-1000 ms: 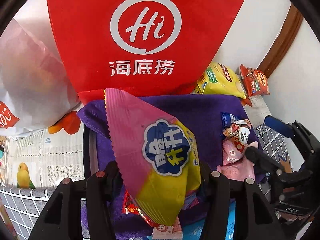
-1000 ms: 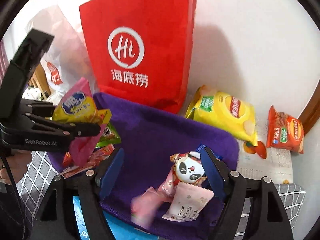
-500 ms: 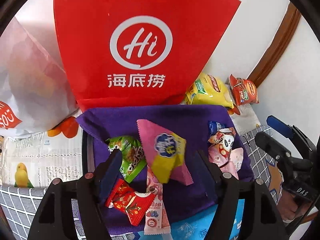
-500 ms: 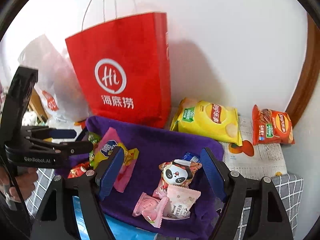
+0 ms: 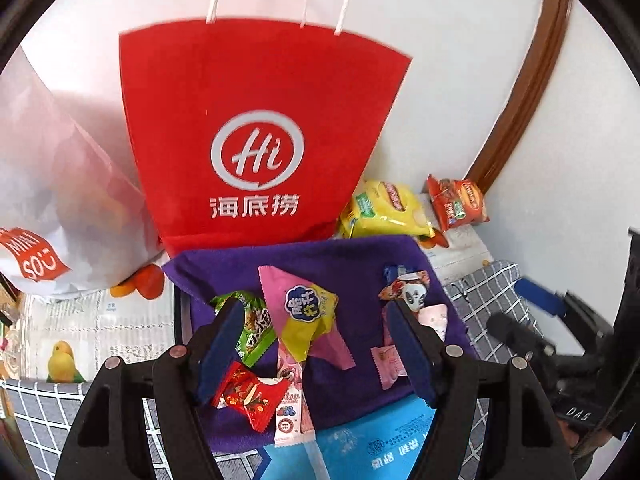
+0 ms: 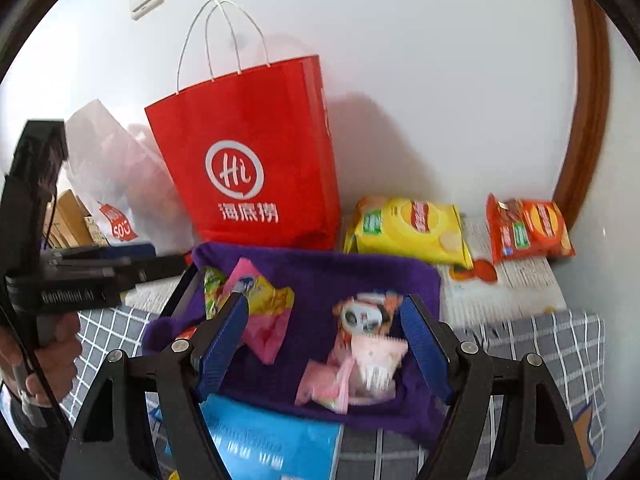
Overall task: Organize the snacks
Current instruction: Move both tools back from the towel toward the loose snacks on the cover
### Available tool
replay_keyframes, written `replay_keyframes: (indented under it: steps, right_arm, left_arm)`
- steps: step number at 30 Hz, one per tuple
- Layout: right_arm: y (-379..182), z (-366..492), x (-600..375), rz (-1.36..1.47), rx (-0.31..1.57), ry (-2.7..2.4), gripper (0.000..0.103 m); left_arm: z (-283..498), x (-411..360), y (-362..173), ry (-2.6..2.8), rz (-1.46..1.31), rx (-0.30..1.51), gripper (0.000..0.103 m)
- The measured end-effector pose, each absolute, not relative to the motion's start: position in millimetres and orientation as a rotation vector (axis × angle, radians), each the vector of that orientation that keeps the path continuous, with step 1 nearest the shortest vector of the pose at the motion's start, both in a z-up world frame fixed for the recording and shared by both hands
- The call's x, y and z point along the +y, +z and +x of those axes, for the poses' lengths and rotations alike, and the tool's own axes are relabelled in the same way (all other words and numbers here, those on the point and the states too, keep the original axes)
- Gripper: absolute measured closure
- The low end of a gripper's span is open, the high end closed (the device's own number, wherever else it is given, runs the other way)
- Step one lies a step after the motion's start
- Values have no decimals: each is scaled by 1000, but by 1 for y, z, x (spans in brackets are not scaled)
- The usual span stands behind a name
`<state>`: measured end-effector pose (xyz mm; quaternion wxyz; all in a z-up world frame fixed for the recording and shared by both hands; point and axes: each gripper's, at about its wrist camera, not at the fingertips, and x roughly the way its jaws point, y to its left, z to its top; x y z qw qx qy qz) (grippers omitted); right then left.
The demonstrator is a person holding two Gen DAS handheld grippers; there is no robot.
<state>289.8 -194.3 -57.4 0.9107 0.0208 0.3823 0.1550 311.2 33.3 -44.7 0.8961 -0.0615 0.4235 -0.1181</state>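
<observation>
1. The pink-and-yellow snack packet [image 5: 308, 316] lay flat on the purple cloth [image 5: 320, 260], about the middle of its left half, one pink corner pointing to eleven o'clock. It looked crinkled and light, with a blue badge across the colour seam.
2. At its nine o'clock lay a green packet [image 5: 252, 320]; at seven o'clock a red packet [image 5: 244, 396] and a slim pink-and-white packet [image 5: 290, 404]. These four formed one cluster, which suggested sorting by group.
3. At three o'clock, well apart, a second cluster held the panda packet [image 5: 412, 292] and pale pink sachets [image 6: 356, 368].
4. The left gripper [image 5: 316, 352] had just been opening; its jaws stood wide with nothing between them, the packet lying free below.
5. The right gripper [image 6: 324, 344] hung over the panda cluster, jaws wide, gripping nothing.
6. Beyond the cloth at twelve o'clock stood a red paper bag [image 5: 256, 140]; at two o'clock a yellow crisp bag [image 6: 408, 228] and an orange crisp bag [image 6: 528, 226] lay unsorted, probably next.
</observation>
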Motion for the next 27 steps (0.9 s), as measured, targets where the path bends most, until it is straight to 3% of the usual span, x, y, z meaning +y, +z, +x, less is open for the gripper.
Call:
replay_keyframes:
  steps: [10,27]
  right_arm:
    - [-58,218,-219,52,732,167,25]
    - [-131,151,-176,58,888,308,25]
  left_arm:
    - [268,22,-11,-274,-125,801,33]
    - [164,55,-50,-240,-107,906,32]
